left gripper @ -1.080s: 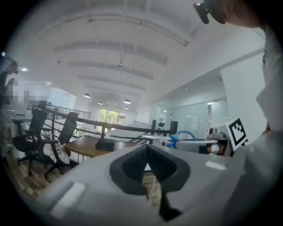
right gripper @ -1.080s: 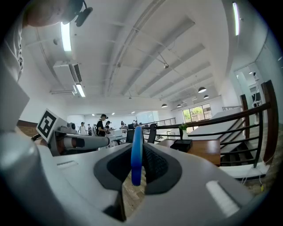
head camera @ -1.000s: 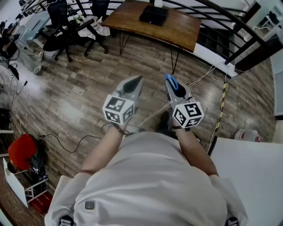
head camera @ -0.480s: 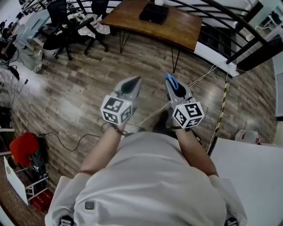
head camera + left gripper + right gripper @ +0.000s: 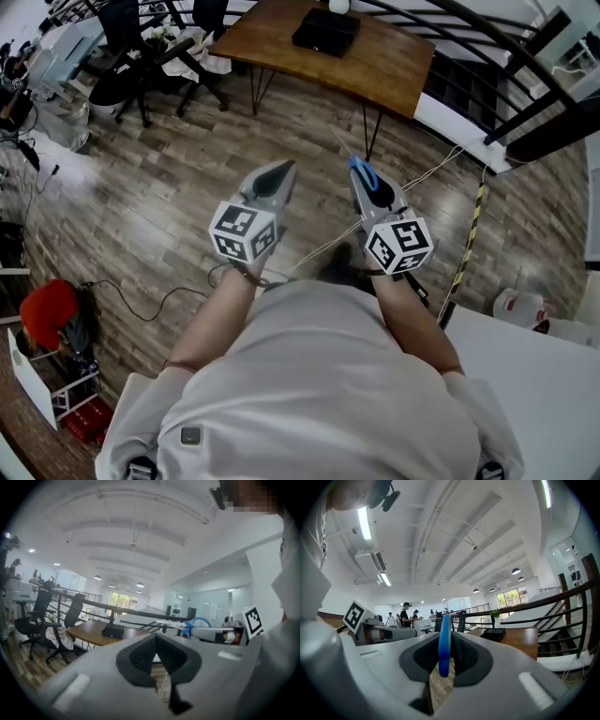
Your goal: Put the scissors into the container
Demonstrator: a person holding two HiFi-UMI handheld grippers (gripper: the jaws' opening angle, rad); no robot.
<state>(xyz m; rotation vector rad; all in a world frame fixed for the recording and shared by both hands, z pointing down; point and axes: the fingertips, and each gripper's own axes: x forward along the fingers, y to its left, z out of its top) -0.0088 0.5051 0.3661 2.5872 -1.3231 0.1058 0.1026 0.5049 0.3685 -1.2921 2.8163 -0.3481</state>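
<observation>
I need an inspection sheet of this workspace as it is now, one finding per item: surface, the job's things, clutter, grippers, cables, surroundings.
Surface: white table at the lower right; wooden floor under the person.
Job's things: scissors, only a blue handle loop shows, held in the right gripper; container: nothing seen.
Clutter: red bundle at the left; white jug beside the white table.
Grippers: right gripper shut on the scissors; left gripper shut, nothing between its jaws.
Cables: black cable loops on the floor; pale cable runs toward the railing.
Surroundings: wooden table bearing a black box; office chairs; dark railing.
</observation>
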